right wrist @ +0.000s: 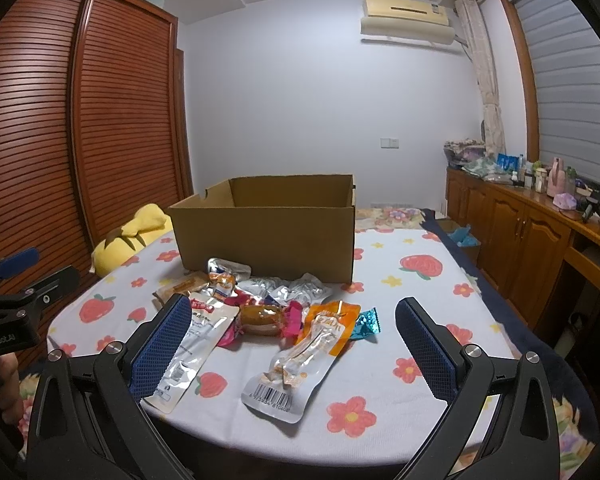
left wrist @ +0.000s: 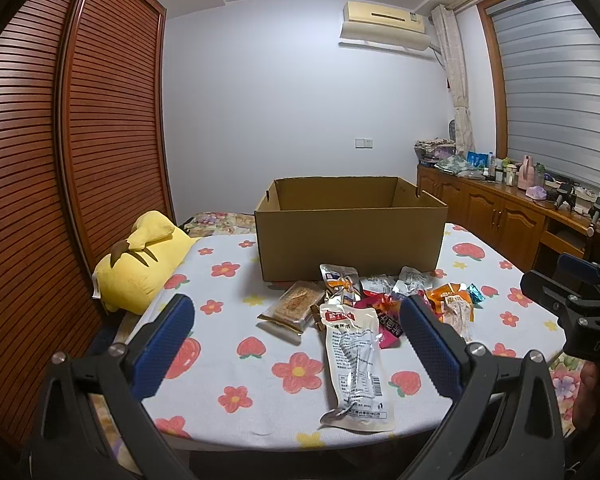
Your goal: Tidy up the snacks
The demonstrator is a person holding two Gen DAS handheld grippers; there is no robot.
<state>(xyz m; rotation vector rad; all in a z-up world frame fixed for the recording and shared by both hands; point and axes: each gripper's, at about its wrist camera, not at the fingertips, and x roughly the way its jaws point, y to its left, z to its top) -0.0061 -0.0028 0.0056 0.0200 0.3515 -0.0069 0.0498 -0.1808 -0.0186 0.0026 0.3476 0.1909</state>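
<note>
Left claw (left wrist: 296,334) spread wide, blue pads (left wrist: 162,346) well apart, gripping nothing, hovering low over the near edge of the flowered sheet (left wrist: 228,364). Right claw (right wrist: 292,340) likewise gaping, pads (right wrist: 426,348) far apart and bare, hanging over the same sheet just to the right.

Lying flat between the left fingers: a long white packet (left wrist: 358,364), red label at its far end, printed back facing up, near end close to the sheet's edge. Between the right fingers: an orange-topped clear packet (right wrist: 304,360), barcode end nearest, tilted toward the far right. Just beyond it, a brown candy in pink-ended wrap (right wrist: 262,318), touching the orange packet's left side. Small teal wrapper (right wrist: 366,324) just beside the orange packet on the right.

Further back, more of the heap: a square brown cake packet (left wrist: 292,306) on the left flank, silver pouches (right wrist: 296,286) crumpled near the box, another pouch with blue and orange print (left wrist: 338,280) leaning against the pile.

Behind the heap, cardboard box (left wrist: 350,242) standing open-topped on the sheet, front wall just beyond the snacks; inside hidden from these angles.

Off to the left, yellow plush pillow (left wrist: 140,264) at the sheet's edge, against the slatted wooden wardrobe (left wrist: 60,152). Far right, wooden sideboard (right wrist: 516,224) crowded with bottles. High on the back wall, an air conditioner (left wrist: 384,24).
</note>
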